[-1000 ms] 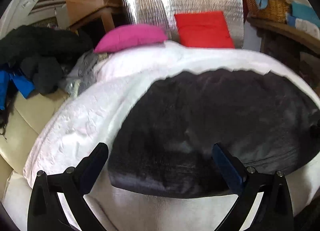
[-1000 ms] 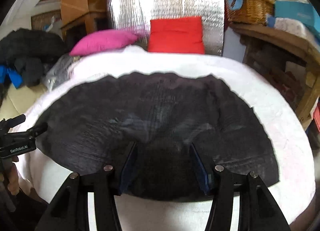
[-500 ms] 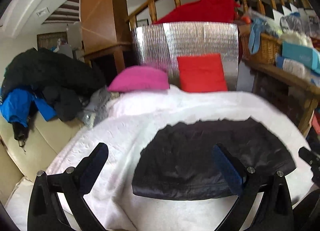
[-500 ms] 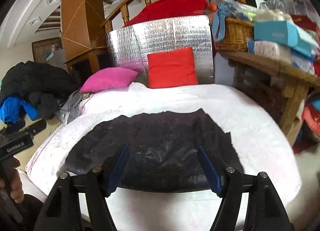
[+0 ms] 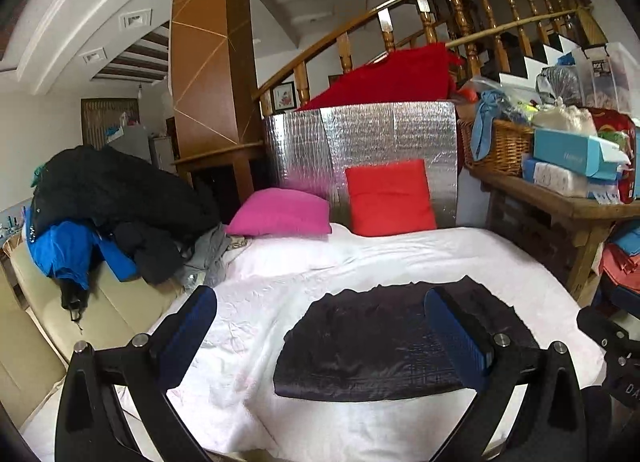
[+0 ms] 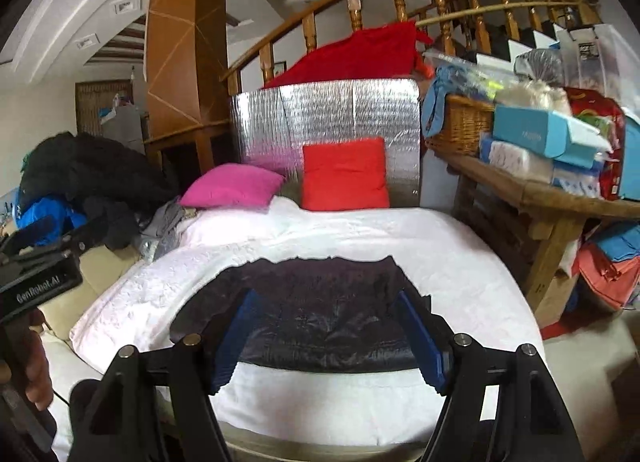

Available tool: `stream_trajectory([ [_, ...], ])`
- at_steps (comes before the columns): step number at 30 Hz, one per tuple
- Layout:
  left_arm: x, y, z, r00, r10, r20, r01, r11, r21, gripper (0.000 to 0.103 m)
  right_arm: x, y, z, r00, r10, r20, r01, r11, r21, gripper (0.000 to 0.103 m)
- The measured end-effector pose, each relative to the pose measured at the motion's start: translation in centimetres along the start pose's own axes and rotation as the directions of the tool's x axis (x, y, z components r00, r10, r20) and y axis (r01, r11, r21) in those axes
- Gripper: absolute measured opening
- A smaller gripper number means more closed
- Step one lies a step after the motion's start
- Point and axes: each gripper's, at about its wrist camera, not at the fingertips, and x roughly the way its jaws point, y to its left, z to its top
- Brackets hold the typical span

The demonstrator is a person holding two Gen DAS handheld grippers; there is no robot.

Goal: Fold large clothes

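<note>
- My left claw is released, its blue pads spread wide with nothing between them; it hangs clear above the bed.
- My right claw has just been opening its jaws and now stands released too, empty, also above the bed.
- The folded black garment lies flat on the white bed cover, below and ahead of both claws, touching neither; in the left wrist view it sits toward the right pad, in the right wrist view it spans both pads.
- At the left edge of the right wrist view I see a hand gripping the other rig.
- Farther back, a pink pillow and a red pillow rest against a silver foil panel.
- A pile of dark and blue clothes sits left of the bed.
</note>
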Motion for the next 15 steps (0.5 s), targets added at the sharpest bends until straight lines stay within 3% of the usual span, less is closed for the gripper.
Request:
stream_trajectory([
  [10, -4.3, -0.5, 0.6, 0.998, 0.042, 0.042, -0.043, 0.999, 0.031, 0.103, -5.0, 1.7, 1.4, 0.997, -0.051, 0.061, 0.049, 0.998, 0.036, 0.078],
  [15, -6.0, -0.5, 0.8, 0.996, 0.061, 0.065, -0.064, 0.997, 0.043, 0.103, -5.8, 2.3, 1.7, 0.998, -0.039, 0.047, 0.037, 0.998, 0.047, 0.078],
])
